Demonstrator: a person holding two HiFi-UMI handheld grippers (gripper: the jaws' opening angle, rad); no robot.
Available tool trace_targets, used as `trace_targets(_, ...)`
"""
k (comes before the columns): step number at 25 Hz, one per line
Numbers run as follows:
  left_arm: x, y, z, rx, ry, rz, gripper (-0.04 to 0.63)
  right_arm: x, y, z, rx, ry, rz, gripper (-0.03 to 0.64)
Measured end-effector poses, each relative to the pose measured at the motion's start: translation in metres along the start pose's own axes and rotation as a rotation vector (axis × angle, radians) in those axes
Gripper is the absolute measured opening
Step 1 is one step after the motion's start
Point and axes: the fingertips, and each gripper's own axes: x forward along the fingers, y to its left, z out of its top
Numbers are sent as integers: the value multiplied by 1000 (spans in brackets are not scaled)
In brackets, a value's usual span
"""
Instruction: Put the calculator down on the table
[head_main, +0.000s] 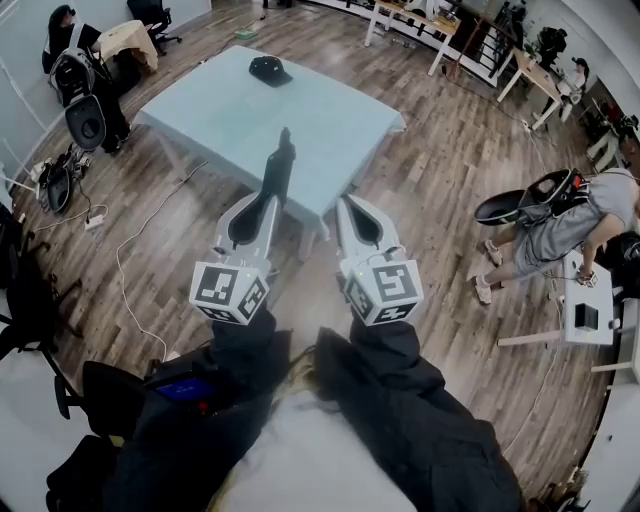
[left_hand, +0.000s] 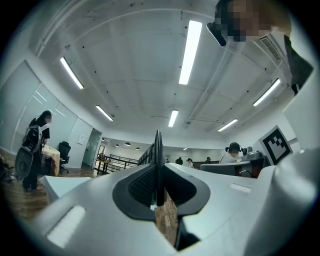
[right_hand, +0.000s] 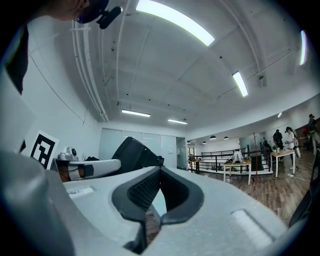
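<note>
The calculator (head_main: 280, 165) is a thin dark slab held on edge, sticking forward out of my left gripper (head_main: 272, 196), which is shut on it. Both hang in the air over the wooden floor, just short of the light blue table (head_main: 230, 115). In the left gripper view the calculator (left_hand: 158, 150) shows as a narrow dark edge pinched between the pads. My right gripper (head_main: 349, 206) is level beside it, shut with nothing in it. The right gripper view shows its tips (right_hand: 160, 170) together and the calculator (right_hand: 134, 154) off to the left.
A small black object (head_main: 269, 69) lies on the table's far side. A person (head_main: 560, 225) bends over near a white desk at the right. Bags and chairs (head_main: 85, 95) stand at the left, and a cable (head_main: 130, 250) trails across the floor.
</note>
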Motion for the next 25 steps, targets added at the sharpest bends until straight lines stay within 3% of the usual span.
trace_targets(9, -14, 1, -16, -32, 36, -2, 44, -6, 8, -19, 33, 42, -9, 2)
trace_targets(15, -47, 35, -20, -66, 58, 12, 44, 8, 49, -36, 41, 94, -8, 2)
trace_targets(25, -62, 47, -30, -82, 67, 17, 44, 14, 65, -53, 48, 115, -5, 2)
